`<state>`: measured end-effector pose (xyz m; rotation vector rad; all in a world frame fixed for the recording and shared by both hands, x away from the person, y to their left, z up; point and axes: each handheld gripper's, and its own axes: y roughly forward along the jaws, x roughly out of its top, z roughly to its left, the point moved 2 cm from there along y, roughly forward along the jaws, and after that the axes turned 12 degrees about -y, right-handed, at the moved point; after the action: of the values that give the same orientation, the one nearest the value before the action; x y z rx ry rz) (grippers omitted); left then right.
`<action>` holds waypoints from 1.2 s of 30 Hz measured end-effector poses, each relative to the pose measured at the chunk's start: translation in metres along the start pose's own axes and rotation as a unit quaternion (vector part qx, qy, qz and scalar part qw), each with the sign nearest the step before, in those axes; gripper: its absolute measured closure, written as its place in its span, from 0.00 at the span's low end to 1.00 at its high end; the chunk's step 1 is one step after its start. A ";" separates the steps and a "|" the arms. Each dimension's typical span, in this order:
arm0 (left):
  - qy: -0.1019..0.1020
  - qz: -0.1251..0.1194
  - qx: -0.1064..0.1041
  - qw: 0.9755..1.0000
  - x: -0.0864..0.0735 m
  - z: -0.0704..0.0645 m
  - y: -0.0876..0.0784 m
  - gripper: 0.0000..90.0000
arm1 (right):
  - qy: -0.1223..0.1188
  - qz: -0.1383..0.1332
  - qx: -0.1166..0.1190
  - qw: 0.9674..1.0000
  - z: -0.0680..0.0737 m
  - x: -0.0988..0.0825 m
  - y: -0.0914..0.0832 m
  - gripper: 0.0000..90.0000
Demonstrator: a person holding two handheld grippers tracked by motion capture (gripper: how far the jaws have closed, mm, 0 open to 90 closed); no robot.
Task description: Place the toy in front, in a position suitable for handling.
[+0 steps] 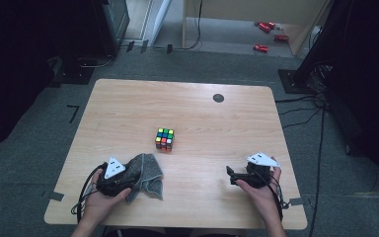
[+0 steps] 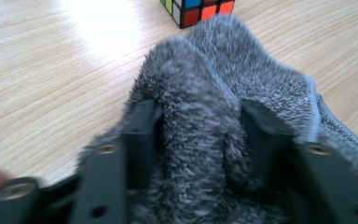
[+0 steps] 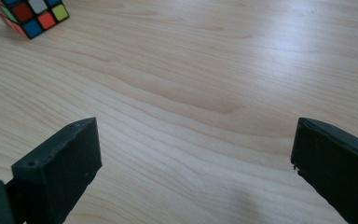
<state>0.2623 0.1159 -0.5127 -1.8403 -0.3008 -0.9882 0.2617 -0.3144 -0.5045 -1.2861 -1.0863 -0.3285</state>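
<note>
A grey fluffy cloth [image 1: 148, 173] lies bunched near the front left of the wooden table [image 1: 128, 106]. My left gripper [image 1: 131, 177] is shut on it; in the left gripper view a thick fold of cloth [image 2: 191, 140] fills the gap between both black jaws of the gripper [image 2: 198, 116]. A multicoloured puzzle cube [image 1: 164, 139] stands alone at the table's middle, just beyond the cloth [image 2: 198, 9]. At the front right my right gripper [image 1: 231, 176] is open, its jaws wide apart over bare wood [image 3: 196, 135]. The cube [image 3: 28, 16] sits far off at the upper left of that view.
A small black round disc [image 1: 218, 98] is set into the table near its far edge. Cables [image 1: 321, 128] run over the grey carpet at the right. Red objects [image 1: 266, 37] lie on the floor beyond the table.
</note>
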 end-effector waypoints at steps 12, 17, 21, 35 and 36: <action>-0.011 0.023 0.011 1.000 -0.004 -0.005 0.007 0.38 | -0.006 -0.021 0.022 1.000 0.027 0.034 0.017 0.01; -0.013 0.013 0.018 1.000 -0.004 0.006 0.005 0.66 | -0.013 -0.022 0.037 0.999 0.043 0.046 0.029 0.01; -0.019 0.010 0.029 0.999 -0.003 0.013 0.004 0.70 | -0.018 -0.027 0.045 0.998 0.053 0.055 0.035 0.01; -0.027 0.000 0.007 1.000 -0.003 0.033 0.004 0.70 | -0.034 -0.036 0.068 0.996 0.103 0.086 0.069 0.01; -0.026 0.000 0.007 1.000 -0.003 0.033 0.004 0.70 | -0.031 -0.036 0.069 0.997 0.106 0.088 0.071 0.01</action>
<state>0.2790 0.1429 -0.5238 -1.8562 -0.3381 -0.9365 0.3090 -0.1677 -0.4886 -1.1440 -1.1897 -0.2636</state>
